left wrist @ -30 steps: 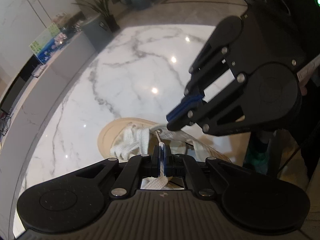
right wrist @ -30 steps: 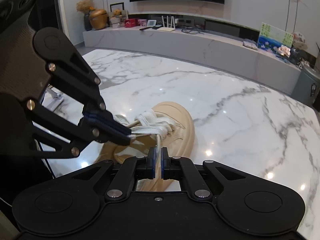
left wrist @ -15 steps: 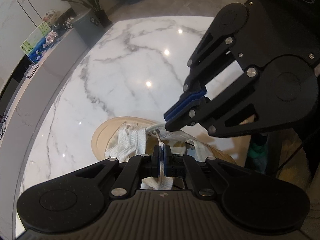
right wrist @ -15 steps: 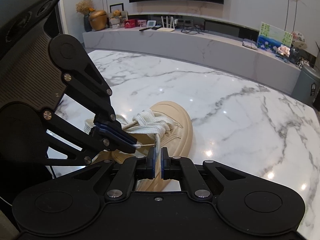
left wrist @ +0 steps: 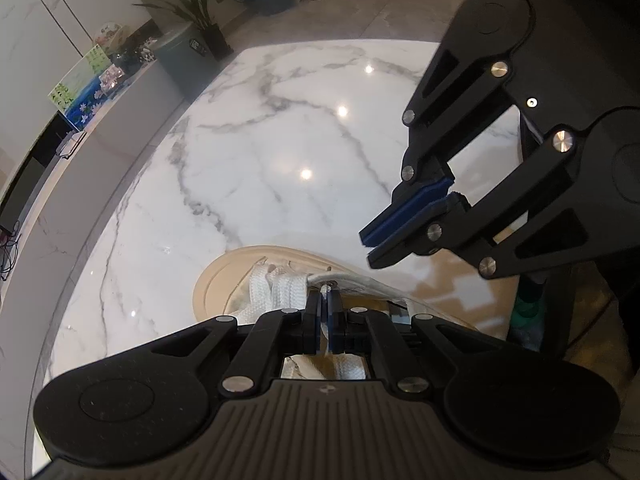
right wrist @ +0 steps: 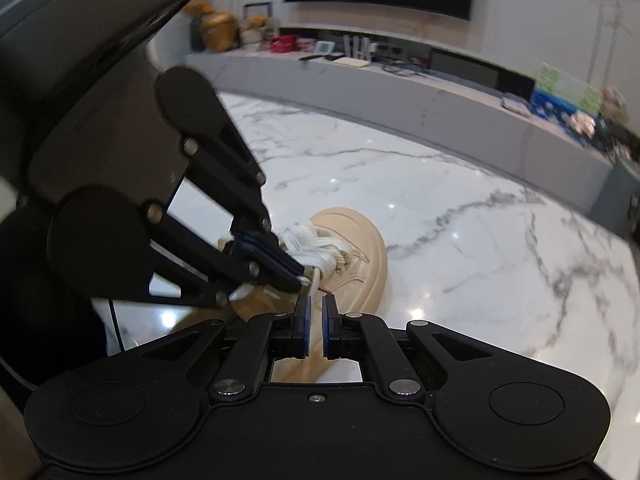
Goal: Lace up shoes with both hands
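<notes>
A beige shoe [left wrist: 216, 280] [right wrist: 360, 248] with white laces [left wrist: 276, 284] [right wrist: 320, 240] sits on the marble table [left wrist: 280, 160]. My left gripper [left wrist: 323, 300] hovers over the shoe's lacing, shut on the tip of a white lace, which pokes out between its blue pads. In the right wrist view the left gripper [right wrist: 298, 278] comes in from the left. My right gripper [right wrist: 319, 320] [left wrist: 368, 250] is shut, a little above and to the right of the lace, with nothing seen in it. One strand runs under it toward the camera.
The marble table [right wrist: 480, 240] ends in a curved edge at the left. Beyond it stand a long low console [right wrist: 400, 72] with small items, a grey bin [left wrist: 180, 60], a potted plant [left wrist: 196, 8] and a colourful picture [left wrist: 80, 92].
In the left wrist view the right gripper's tips have drawn up and to the right, away from the lace. The right wrist view has rolled, and the left gripper has moved lower and closer to it.
</notes>
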Demonstrator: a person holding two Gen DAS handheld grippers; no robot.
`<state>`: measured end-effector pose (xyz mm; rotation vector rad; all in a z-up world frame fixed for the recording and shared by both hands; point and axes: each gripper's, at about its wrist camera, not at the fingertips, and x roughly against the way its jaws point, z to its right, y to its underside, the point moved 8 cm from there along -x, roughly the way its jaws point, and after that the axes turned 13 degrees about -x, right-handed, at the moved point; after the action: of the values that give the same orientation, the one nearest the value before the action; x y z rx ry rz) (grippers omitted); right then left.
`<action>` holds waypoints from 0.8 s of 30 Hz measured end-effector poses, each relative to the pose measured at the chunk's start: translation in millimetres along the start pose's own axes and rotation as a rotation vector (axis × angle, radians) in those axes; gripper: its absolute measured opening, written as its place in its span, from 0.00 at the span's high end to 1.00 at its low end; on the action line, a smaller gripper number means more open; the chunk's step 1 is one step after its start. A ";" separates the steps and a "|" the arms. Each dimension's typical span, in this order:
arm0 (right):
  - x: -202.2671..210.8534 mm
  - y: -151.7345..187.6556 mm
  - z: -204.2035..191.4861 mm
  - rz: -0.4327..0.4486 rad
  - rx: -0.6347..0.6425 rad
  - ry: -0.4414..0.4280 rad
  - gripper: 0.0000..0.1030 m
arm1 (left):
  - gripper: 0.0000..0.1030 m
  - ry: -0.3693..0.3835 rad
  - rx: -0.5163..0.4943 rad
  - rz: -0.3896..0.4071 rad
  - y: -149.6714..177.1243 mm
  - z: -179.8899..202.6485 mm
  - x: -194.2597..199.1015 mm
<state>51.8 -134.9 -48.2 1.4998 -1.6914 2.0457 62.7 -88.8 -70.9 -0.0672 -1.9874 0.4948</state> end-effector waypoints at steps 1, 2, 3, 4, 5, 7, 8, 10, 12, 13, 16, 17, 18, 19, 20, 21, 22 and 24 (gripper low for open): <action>-2.9 1.7 -0.4 -0.017 0.051 0.008 0.97 | 0.98 0.002 0.002 0.002 0.5 -0.2 -0.2; -5.9 2.9 -1.0 -0.033 0.101 0.011 0.97 | 0.98 0.003 0.004 0.004 0.8 -0.3 -0.6; -8.1 2.9 -1.9 -0.042 0.137 0.008 0.97 | 0.98 0.004 0.005 0.006 1.0 -0.4 -1.0; -10.2 2.4 -2.9 -0.049 0.171 0.004 0.97 | 0.98 0.005 0.006 0.008 1.2 -0.4 -1.4; -12.3 2.0 -3.9 -0.057 0.204 -0.001 0.97 | 0.98 0.005 0.005 0.011 1.3 -0.6 -1.8; -15.7 -0.6 -6.2 -0.064 0.263 -0.009 0.97 | 0.98 0.008 0.006 0.017 1.3 -1.0 -2.3; -17.4 -2.0 -7.3 -0.067 0.290 -0.014 0.97 | 0.98 0.011 0.007 0.022 1.0 -1.4 -2.4; -21.8 -3.9 -9.2 -0.077 0.345 -0.016 0.97 | 0.98 0.018 0.010 0.031 0.9 -2.1 -3.1; -27.6 -4.3 -11.0 -0.094 0.406 -0.018 0.96 | 0.98 0.023 0.014 0.037 0.9 -2.4 -3.4; -30.3 -3.8 -12.0 -0.103 0.432 -0.020 0.96 | 0.98 0.024 0.014 0.041 0.7 -2.2 -3.3; -38.2 -2.7 -15.3 -0.122 0.518 -0.020 0.95 | 0.96 0.026 0.011 0.047 0.9 -2.4 -3.9; -40.3 -2.1 -16.8 -0.128 0.545 -0.022 0.95 | 0.96 0.028 0.016 0.049 1.4 -3.1 -4.5; -42.6 -1.5 -18.3 -0.130 0.572 -0.023 0.95 | 0.96 0.031 0.020 0.051 1.5 -3.6 -5.0; -44.8 -0.8 -19.4 -0.132 0.597 -0.023 0.95 | 0.96 0.032 0.023 0.054 1.4 -3.9 -5.2; -47.4 0.0 -20.0 -0.134 0.620 -0.022 0.95 | 0.96 0.032 0.024 0.055 1.3 -3.9 -5.3; -50.0 0.5 -20.4 -0.135 0.641 -0.020 0.95 | 0.96 0.031 0.024 0.056 1.3 -3.7 -5.3; -52.5 1.0 -20.5 -0.135 0.657 -0.019 0.95 | 0.96 0.030 0.027 0.056 1.5 -3.6 -5.5; -56.5 1.9 -22.0 -0.140 0.680 -0.021 0.95 | 0.96 0.028 0.031 0.056 1.7 -3.4 -5.9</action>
<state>66.2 -91.0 -87.6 1.7307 -0.8759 2.6717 68.1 -87.8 -75.3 -0.1102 -1.9541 0.5577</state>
